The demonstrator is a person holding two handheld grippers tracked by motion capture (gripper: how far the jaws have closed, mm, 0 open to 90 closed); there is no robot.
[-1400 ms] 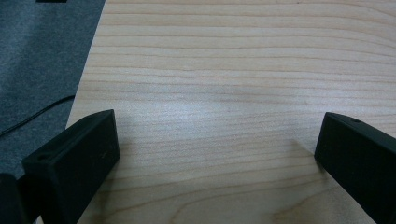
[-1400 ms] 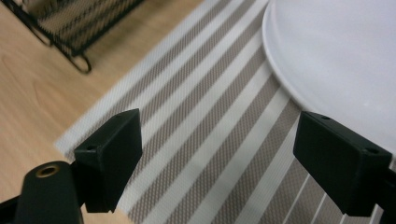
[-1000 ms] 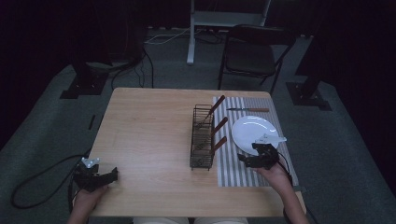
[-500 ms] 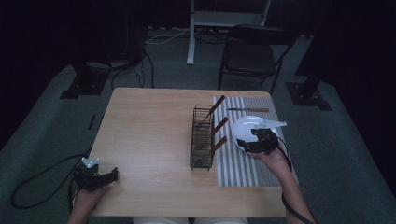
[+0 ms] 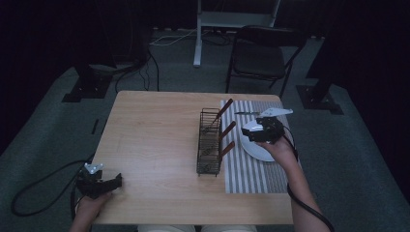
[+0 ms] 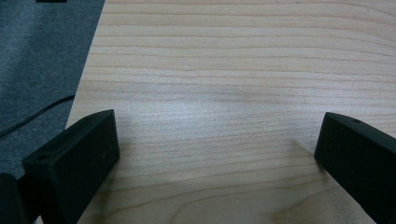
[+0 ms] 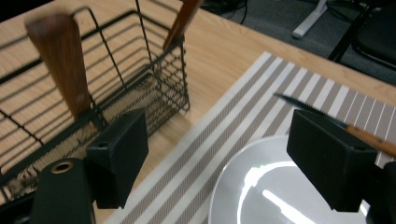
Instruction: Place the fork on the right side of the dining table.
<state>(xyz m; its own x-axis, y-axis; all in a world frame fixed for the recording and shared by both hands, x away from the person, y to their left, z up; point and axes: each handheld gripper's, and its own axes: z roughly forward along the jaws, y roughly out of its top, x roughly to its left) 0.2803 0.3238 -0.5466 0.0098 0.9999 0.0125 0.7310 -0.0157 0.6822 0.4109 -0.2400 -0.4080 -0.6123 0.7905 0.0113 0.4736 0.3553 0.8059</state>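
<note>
High view: right hand-held gripper [image 5: 251, 131] over white plate [image 5: 258, 147], centre right.
Spread, empty; left hand-held gripper [image 5: 116, 182] likewise, lower left. Plate not yet in wire rack [image 5: 209, 140].

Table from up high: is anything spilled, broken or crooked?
Nothing is spilled or broken. The plate sits flat on the striped mat, the wire rack stands upright, and its wooden handles just lean out toward the mat.
</note>
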